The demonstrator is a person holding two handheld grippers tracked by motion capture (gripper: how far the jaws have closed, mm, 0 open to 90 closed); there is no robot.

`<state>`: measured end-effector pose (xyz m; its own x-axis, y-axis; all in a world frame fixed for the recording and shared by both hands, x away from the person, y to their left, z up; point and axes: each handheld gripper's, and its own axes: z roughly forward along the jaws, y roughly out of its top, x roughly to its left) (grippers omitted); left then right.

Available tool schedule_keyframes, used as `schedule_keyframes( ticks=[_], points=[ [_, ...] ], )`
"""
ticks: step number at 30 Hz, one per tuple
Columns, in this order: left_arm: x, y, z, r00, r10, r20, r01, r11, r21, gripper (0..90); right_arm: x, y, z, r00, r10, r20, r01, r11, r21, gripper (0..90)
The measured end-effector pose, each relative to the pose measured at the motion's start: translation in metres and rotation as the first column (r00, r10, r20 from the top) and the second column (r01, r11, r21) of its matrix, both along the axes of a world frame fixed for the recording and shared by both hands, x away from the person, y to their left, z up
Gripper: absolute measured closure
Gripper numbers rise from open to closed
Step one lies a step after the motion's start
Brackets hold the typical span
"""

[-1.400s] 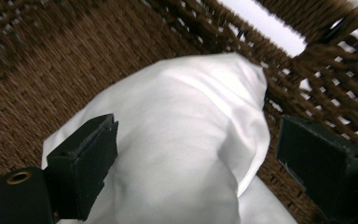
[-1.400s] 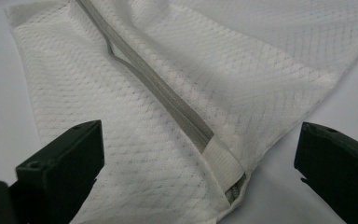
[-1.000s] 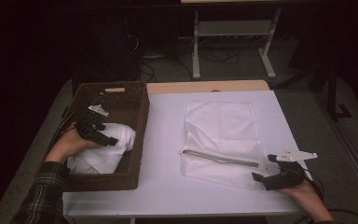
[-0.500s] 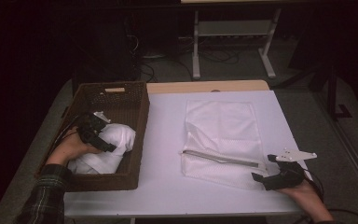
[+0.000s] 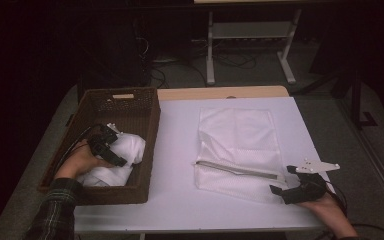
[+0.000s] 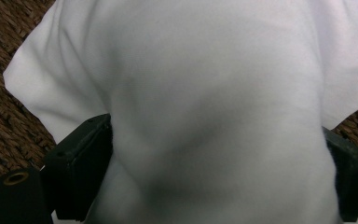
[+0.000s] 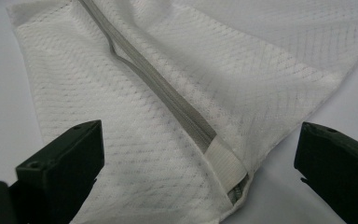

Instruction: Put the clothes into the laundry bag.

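1. Dark room behind, with a metal stand [image 5: 250,45] on the floor beyond the far edge of a white table [image 5: 177,165].
2. On the table's left part stands a brown wicker basket [image 5: 130,107], its woven wall also visible in the left gripper view on both sides of the cloth.
3. Inside the basket lies a bunched white cloth [image 5: 125,152], soft and folded over itself.
4. A hand [image 5: 80,161] in a plaid sleeve [image 5: 52,210] holds the left gripper [image 5: 111,150] down in the basket, on top of the cloth.
5. In the left gripper view its jaws stand wide apart, and the cloth [image 6: 214,107] fills the whole space between them, bulging up and beyond both tips; the cloth touches the inner face of each jaw, yet the jaws are not pressed together on it.
6. On the table's right part lies a flat white mesh bag [image 5: 237,145] with a grey zipper [image 5: 237,170] running across its near half.
7. The right gripper [image 5: 285,187] rests at the bag's near right corner, held by a hand [image 5: 330,210] at the table's front edge.
8. In the right gripper view its jaws are spread wide, one on each side of the bag's corner [image 7: 233,186]; the zipper's end [image 7: 221,161] lies midway between the tips, touched by neither jaw, and the zipper [image 7: 158,88] runs away from the jaws toward the far left.
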<state>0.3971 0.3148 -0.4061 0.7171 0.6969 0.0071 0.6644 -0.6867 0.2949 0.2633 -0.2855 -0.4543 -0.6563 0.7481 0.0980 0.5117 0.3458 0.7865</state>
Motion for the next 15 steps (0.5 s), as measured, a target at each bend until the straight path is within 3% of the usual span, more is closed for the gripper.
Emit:
schedule_keyframes(
  ticks=[4, 13, 15],
  points=[
    [0.0002, 0.0002, 0.0008, 1.0, 0.002, 0.007, -0.002, 1.0, 0.006, 16.7, 0.0003, -0.0001, 0.0001, 1.0, 0.0, 0.0, 0.0, 1.0, 0.0, 0.9],
    [-0.0008, 0.0021, 0.0057, 0.9989, 0.032, 0.033, -0.032, 0.9995, 0.002, 48.5, 0.0003, -0.0004, 0.0001, 1.0, -0.002, 0.001, 0.002, 1.0, 0.004, 1.0],
    [-0.0005, 0.0033, 0.0068, 0.9983, 0.047, 0.035, -0.047, 0.9989, -0.007, 50.2, 0.0003, -0.0007, 0.0001, 1.0, -0.003, 0.001, 0.003, 1.0, 0.005, 1.1]
  ],
)
